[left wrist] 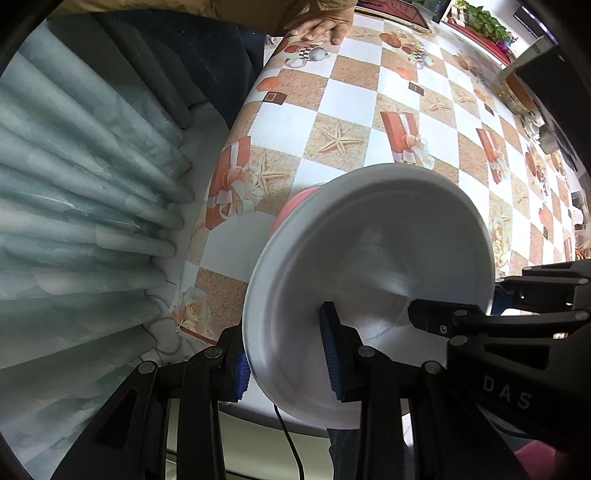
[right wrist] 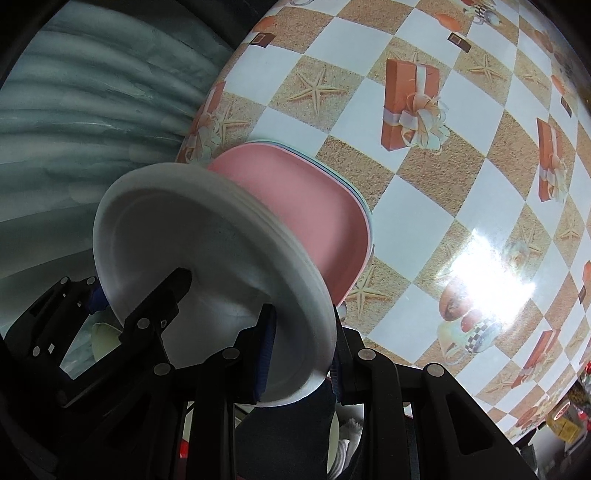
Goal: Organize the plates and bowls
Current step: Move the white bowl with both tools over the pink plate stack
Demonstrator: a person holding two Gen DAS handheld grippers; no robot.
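A stack of white round plates (left wrist: 369,266) is held between both grippers above the table's near edge. My left gripper (left wrist: 286,363) is shut on the stack's rim, its blue pads on either side. My right gripper (right wrist: 301,354) is shut on the opposite rim of the same stack (right wrist: 207,229). Each view shows the other gripper across the plates. Under and behind the white stack lies a pink tray-like plate (right wrist: 295,195) on top of pale blue ones (right wrist: 364,201); only its edge shows in the left wrist view (left wrist: 291,206).
The table (left wrist: 351,99) has a checkered cloth with starfish and gift boxes. A person's hand (left wrist: 325,27) rests at the far edge. Grey-green curtains (left wrist: 74,166) hang to the left. Clutter (left wrist: 524,96) sits along the far right edge.
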